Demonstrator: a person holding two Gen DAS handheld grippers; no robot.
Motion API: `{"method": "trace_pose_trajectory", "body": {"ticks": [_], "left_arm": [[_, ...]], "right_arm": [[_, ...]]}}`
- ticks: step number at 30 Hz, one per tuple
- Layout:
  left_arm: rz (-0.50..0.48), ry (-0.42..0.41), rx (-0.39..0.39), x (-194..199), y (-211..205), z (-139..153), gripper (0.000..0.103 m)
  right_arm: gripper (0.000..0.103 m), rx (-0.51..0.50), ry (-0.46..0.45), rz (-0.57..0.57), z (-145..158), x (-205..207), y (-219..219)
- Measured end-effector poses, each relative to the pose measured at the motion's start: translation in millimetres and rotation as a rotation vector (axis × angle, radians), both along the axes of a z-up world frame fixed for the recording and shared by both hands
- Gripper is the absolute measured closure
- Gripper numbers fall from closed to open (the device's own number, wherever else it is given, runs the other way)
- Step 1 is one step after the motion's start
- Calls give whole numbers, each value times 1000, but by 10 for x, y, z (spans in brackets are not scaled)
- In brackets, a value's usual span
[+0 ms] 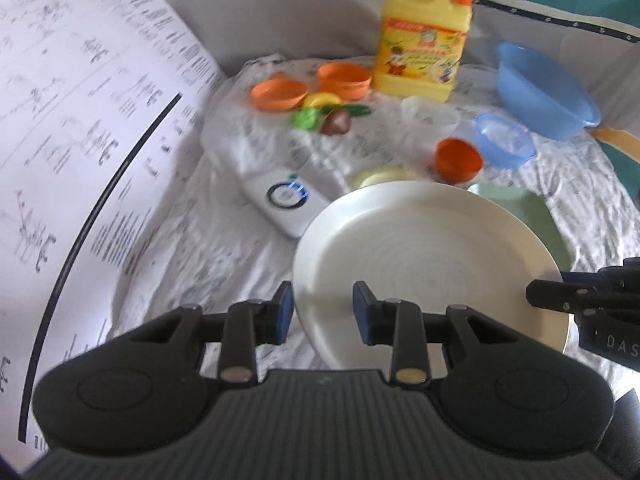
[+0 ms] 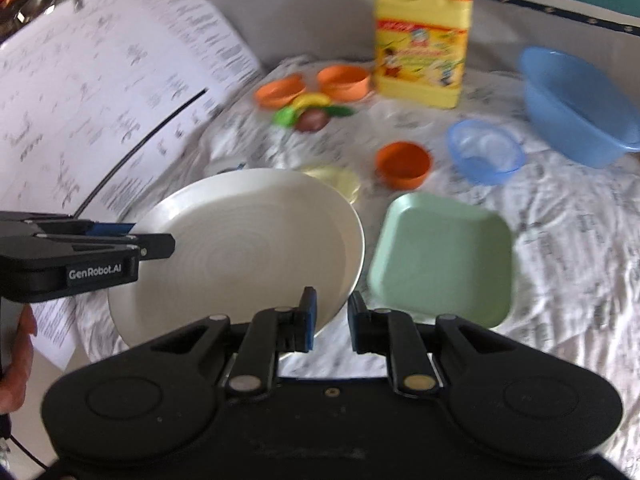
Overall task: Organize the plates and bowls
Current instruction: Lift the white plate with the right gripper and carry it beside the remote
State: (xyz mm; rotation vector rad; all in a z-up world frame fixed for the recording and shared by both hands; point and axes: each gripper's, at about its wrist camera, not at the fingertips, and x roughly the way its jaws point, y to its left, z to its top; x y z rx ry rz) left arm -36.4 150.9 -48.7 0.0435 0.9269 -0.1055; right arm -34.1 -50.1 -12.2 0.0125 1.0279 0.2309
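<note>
Both grippers carried the white plate (image 2: 248, 248) together, held just left of the green square plate (image 2: 440, 256), so stacking looked like the step in hand; next came lowering it squarely onto that plate. Left gripper (image 1: 323, 312) was narrowly parted, pinching the white plate's near rim. Right gripper (image 2: 332, 320) was nearly closed, clamping the opposite rim.

"GenRobot.AI" reads in white on the left gripper (image 2: 156, 236) body, "DAS" on the right gripper (image 1: 536, 296) body; print on the yellow detergent jug (image 2: 420, 40) label and paper sheets (image 1: 80, 120) is too blurred.
</note>
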Motion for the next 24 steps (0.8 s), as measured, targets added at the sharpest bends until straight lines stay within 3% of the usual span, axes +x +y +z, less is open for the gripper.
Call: {"method": "trace_pose_trajectory", "body": {"ticks": [16,24], "left_arm": [[12,107,-41,53,251,-551,73],[-7,154,-35,171,271,-687,72]], "right_arm": [[86,-45,134,61,-547,216,291],[86,-20,177,72,-643,291,247]]}}
